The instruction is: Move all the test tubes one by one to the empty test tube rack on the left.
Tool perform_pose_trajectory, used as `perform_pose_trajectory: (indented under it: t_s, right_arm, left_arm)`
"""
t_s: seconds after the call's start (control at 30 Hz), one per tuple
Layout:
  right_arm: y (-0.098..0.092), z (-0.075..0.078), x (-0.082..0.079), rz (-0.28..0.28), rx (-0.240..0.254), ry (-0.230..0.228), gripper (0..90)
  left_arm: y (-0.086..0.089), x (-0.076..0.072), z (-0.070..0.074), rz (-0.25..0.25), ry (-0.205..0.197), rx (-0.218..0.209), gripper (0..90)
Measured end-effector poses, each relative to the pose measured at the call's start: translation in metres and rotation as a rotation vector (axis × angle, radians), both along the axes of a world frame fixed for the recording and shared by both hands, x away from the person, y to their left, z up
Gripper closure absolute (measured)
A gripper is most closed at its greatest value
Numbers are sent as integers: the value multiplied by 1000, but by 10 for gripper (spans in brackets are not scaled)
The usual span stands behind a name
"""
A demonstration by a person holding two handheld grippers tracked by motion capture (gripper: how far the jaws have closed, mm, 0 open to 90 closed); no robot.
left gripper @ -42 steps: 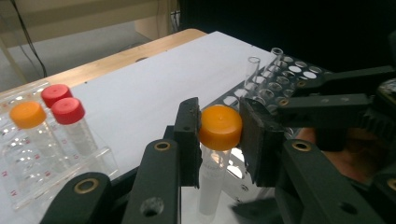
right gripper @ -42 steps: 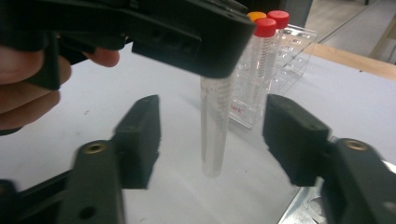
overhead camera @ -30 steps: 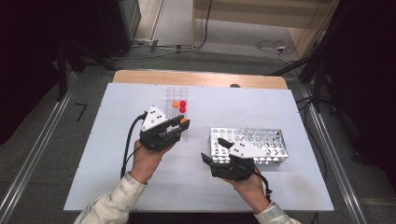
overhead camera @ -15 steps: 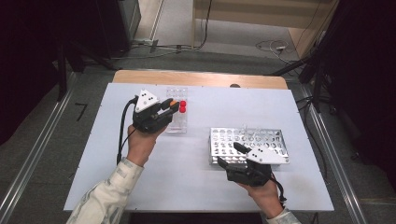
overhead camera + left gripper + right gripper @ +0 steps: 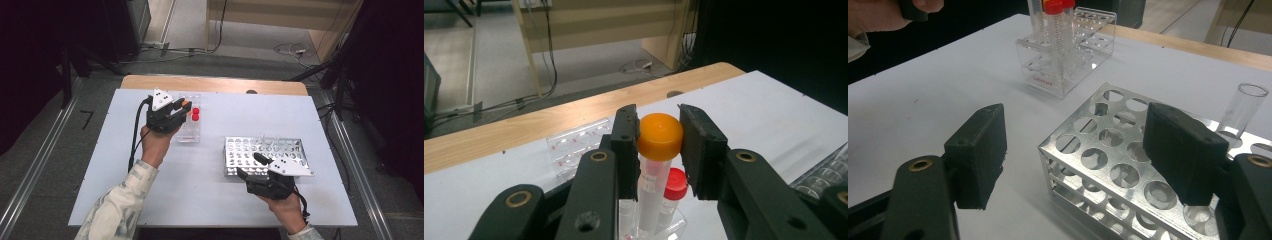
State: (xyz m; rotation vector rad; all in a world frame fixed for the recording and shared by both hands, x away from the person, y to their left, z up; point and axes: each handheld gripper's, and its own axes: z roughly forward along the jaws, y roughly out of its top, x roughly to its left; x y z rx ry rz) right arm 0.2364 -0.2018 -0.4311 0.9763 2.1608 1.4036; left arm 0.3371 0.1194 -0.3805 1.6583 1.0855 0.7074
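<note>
A wide white bench [image 5: 210,200] with a wooden far edge is seen, and on it two racks are placed well apart. The larger one, a shiny perforated metal rack [image 5: 265,150], is standing at the right side; an empty clear glass tube [image 5: 1243,107] is set upright in one of its far holes. The smaller one, a clear plastic rack [image 5: 191,131], is standing at the left side, and two red-capped tubes [image 5: 195,114] are kept upright in it. The right tool [image 5: 1078,150] is held released just at the near edge of the metal rack, with its jaws wide apart and nothing between them. The left tool [image 5: 658,145] is held over the plastic rack and is clenched on the orange-capped plastic tube [image 5: 659,137], whose cap is pressed between the two black pads, just beside a red cap.
</note>
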Motion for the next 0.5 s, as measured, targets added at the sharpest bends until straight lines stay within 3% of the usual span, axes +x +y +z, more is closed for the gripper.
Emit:
perform_pose_trajectory:
  t_s: [0.2,0.5]
  right_arm:
    - [0,0,0,-2,0,-1,246]
    - [0,-1,0,0,-3,2,247]
  left_arm:
    - [-1,3,-4,5,-1,-11,704]
    - [-4,5,-14,7,4,4,702]
